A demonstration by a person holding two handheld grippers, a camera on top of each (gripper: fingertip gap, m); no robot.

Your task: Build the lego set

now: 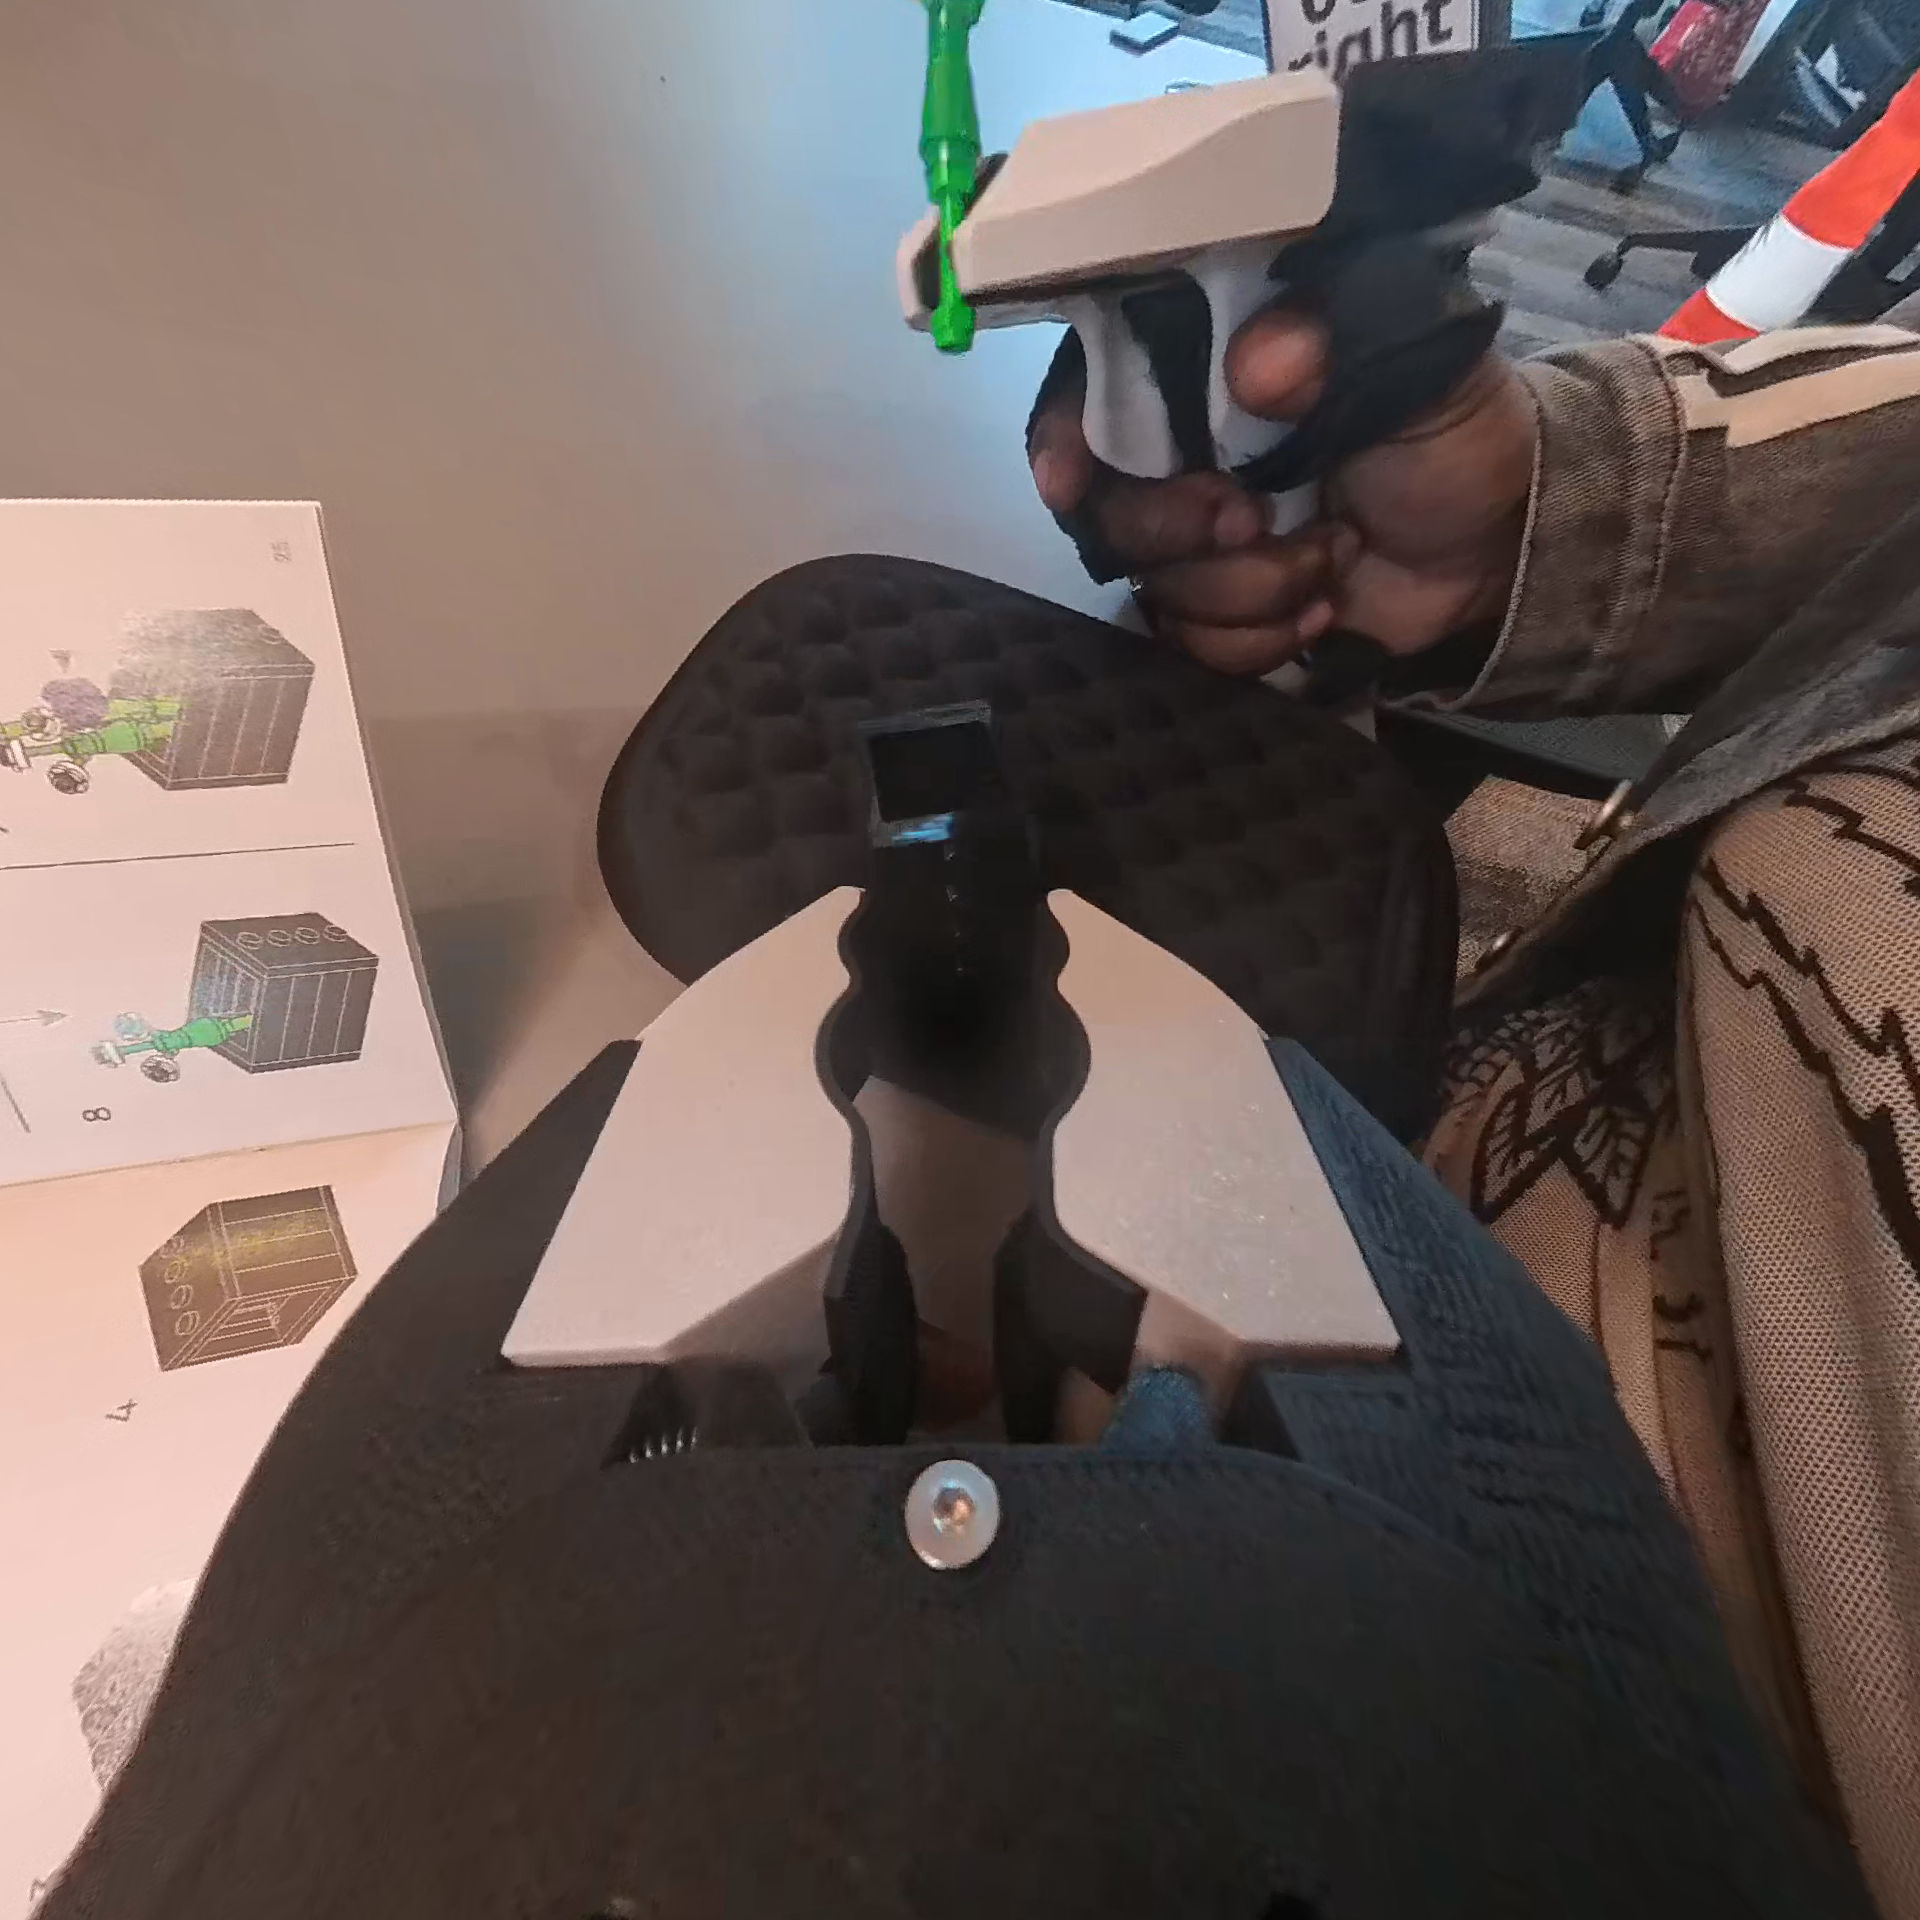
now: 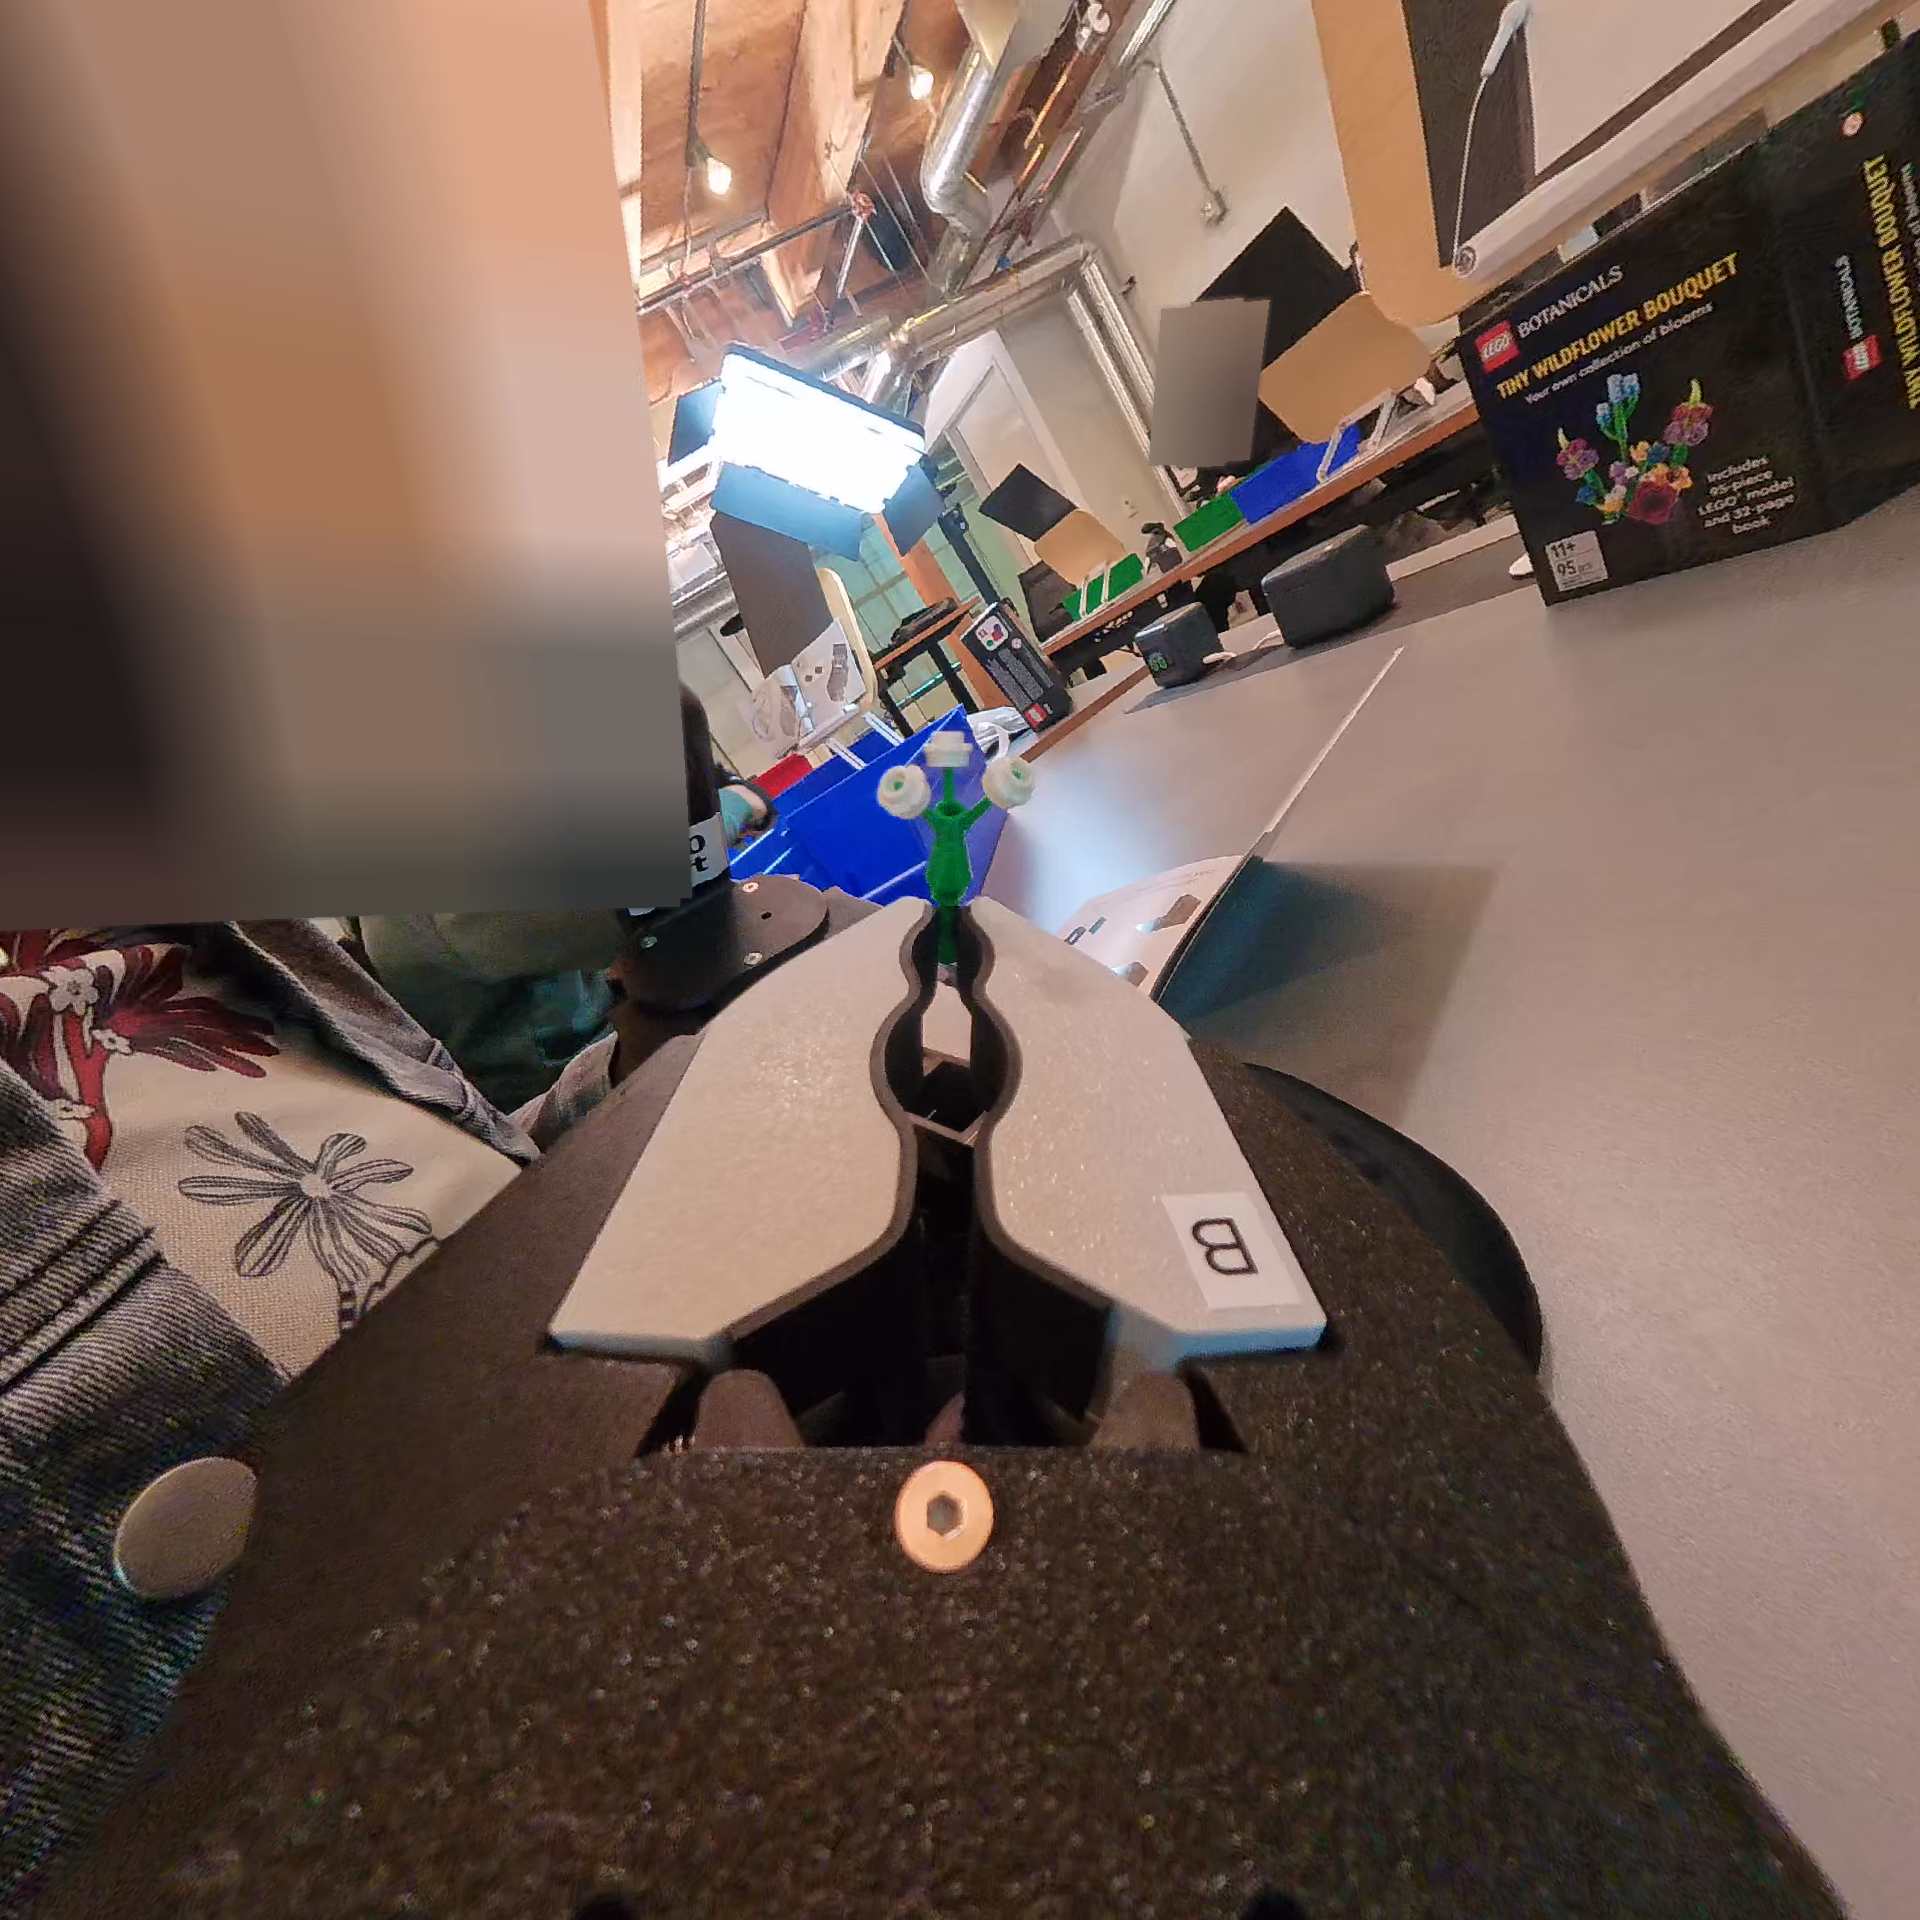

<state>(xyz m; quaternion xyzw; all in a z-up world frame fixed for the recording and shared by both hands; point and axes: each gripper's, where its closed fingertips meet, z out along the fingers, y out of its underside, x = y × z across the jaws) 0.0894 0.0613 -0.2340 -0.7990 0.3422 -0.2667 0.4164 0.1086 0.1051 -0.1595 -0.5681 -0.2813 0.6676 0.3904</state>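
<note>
My left gripper [image 1: 954, 902] is shut on a black hollow lego block [image 1: 928, 777], held up with its open square end facing outward. My right gripper [image 2: 948, 914] is shut on a green lego flower stem [image 2: 947, 842] that carries three white round buds at its top. The right gripper also shows in the left wrist view [image 1: 951, 234], above and a little right of the black block, gripping the green stem [image 1: 945, 135] upright. The stem's lower tip pokes below the fingers. The stem and the block are apart.
An open instruction booklet [image 1: 177, 862] lies on the grey table [image 2: 1662, 935] at the left. A black lego set box [image 2: 1683, 416] stands at the far right. A black chair back [image 1: 1143, 748] and a person's patterned sleeve [image 1: 1766, 1039] are close behind the block. The grippers' ends are close to 9 centimeters from one another.
</note>
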